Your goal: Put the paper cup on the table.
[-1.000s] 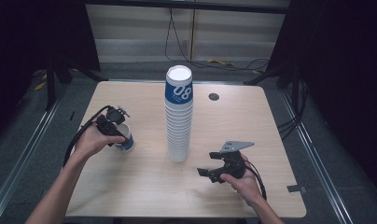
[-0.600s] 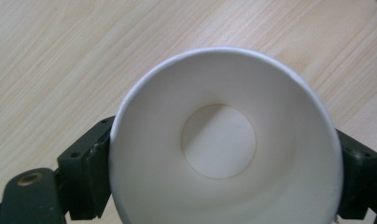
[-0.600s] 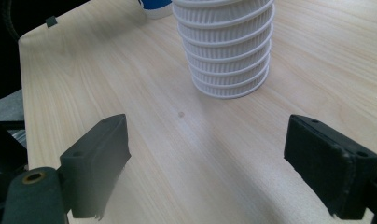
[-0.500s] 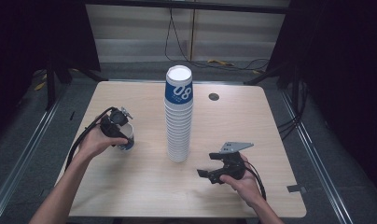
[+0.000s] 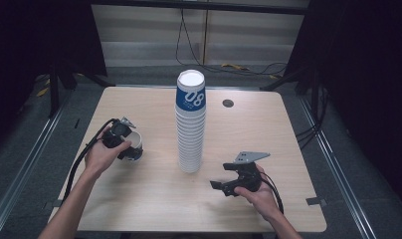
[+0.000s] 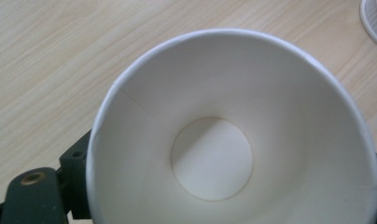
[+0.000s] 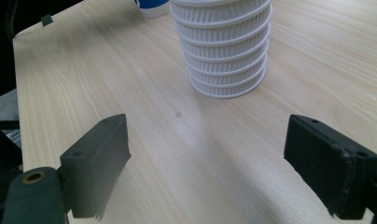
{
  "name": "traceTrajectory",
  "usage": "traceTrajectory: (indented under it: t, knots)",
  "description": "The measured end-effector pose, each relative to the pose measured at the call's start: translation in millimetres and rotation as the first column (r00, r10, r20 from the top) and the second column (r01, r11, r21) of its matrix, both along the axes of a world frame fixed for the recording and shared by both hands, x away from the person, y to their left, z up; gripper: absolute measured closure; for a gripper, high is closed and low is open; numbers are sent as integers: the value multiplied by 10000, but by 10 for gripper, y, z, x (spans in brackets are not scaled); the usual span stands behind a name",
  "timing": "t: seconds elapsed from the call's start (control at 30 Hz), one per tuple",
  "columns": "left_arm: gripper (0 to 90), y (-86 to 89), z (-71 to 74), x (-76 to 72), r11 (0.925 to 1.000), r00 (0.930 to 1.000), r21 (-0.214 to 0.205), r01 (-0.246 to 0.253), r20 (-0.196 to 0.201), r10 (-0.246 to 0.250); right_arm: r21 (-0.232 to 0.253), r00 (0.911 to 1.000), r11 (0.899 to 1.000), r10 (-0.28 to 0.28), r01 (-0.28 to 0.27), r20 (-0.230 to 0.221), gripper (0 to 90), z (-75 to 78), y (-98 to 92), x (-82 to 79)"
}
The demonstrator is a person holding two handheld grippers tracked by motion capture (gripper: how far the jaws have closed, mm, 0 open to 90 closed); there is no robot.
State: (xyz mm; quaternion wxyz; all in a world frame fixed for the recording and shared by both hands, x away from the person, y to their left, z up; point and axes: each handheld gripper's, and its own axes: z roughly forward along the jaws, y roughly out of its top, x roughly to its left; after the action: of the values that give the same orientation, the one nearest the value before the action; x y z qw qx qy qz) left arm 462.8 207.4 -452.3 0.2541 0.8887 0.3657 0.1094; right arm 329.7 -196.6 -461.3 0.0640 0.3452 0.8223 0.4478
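Paper cup (image 5: 134, 145) in tilted left claw (image 5: 123, 143).

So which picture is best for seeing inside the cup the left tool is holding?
The left gripper view: it looks straight down into the single cup, showing its white walls, seam and round bottom. The high view shows that cup small, half hidden behind the left tool. The right gripper view catches a bit of its blue base at the top edge.

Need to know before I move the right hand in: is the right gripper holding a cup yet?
No. In the right gripper view the right gripper has its jaws wide apart over bare table, short of the cup stack.
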Motion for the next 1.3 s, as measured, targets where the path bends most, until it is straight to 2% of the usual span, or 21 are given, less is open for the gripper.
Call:
traceTrajectory:
  t: [0.03,0.1,0.17,0.27,0.33,0.43,0.5,0.53,0.63,0.73,0.8,0.9,0.93,1.0,1.03,1.1,1.2,1.27,1.3]
  knots:
    - [149,0,-23,1,9998,9999,-215,-39,-133,36,-28,10000,10000,0,0,13,140,1,0,0]
    - [160,0,-61,1,9999,9998,-159,-26,-202,22,-92,9999,10000,-27,28,115,140,6,-5,-3]
    - [150,14,-80,-12,9991,9999,-405,-138,-77,135,-35,9999,10000,-89,89,124,140,9,-11,-2]
    - [161,15,-56,-45,9997,9998,-172,-169,132,171,-49,9999,9999,-88,89,104,140,7,-10,-3]
    - [162,30,-62,-65,9992,9995,-287,-287,94,290,-18,9999,10000,-19,19,108,140,7,-9,-4]
    - [160,62,-80,-84,9992,9992,-253,-297,248,303,-37,9999,10000,-2,2,122,140,11,-6,-10]
    - [161,88,-94,-104,9982,9987,-431,-424,279,437,-7,9999,10000,-9,9,109,140,8,-9,-8]
    - [161,98,-93,-110,9986,9985,-387,-367,381,382,-7,9999,10000,-9,9,109,140,8,-9,-8]
    - [161,136,-95,-109,9984,9988,-453,-343,327,358,33,9999,10000,-15,14,108,140,5,-5,-6]
    - [160,162,-113,-103,9988,9988,-312,-389,299,399,73,9998,10000,-59,58,206,140,21,3,-14]
    - [161,182,-127,-120,9982,9989,-448,-407,198,417,127,9998,9999,-51,48,187,141,23,-2,-15]
    - [161,193,-118,-154,9992,9991,-277,-299,301,307,122,9999,9999,-73,71,143,140,17,-6,-8]
    - [161,191,-111,-163,9991,9992,-329,-269,284,278,122,9999,9999,-73,71,143,140,17,-6,-8]
    - [157,207,-88,-171,9965,9999,-828,-87,94,95,108,9998,9999,-70,68,169,140,19,-4,-11]
    - [163,223,-70,-173,9960,10000,-893,-38,58,43,114,9999,9999,-71,69,158,140,20,-3,-13]
    - [160,227,-57,-190,9978,9995,-638,-169,267,186,111,9998,9999,-118,116,172,141,20,-4,-12]
    - [162,214,-38,-221,9977,9996,-671,-101,253,118,149,9996,9998,-169,165,217,140,27,-7,-8]
    - [164,191,-28,-251,9983,9986,-575,-111,504,140,157,9997,9997,-178,175,194,140,28,-12,-8]
    - [160,190,-27,-254,9983,9987,-577,-105,499,134,149,9996,9998,-169,166,224,140,27,-15,-8]
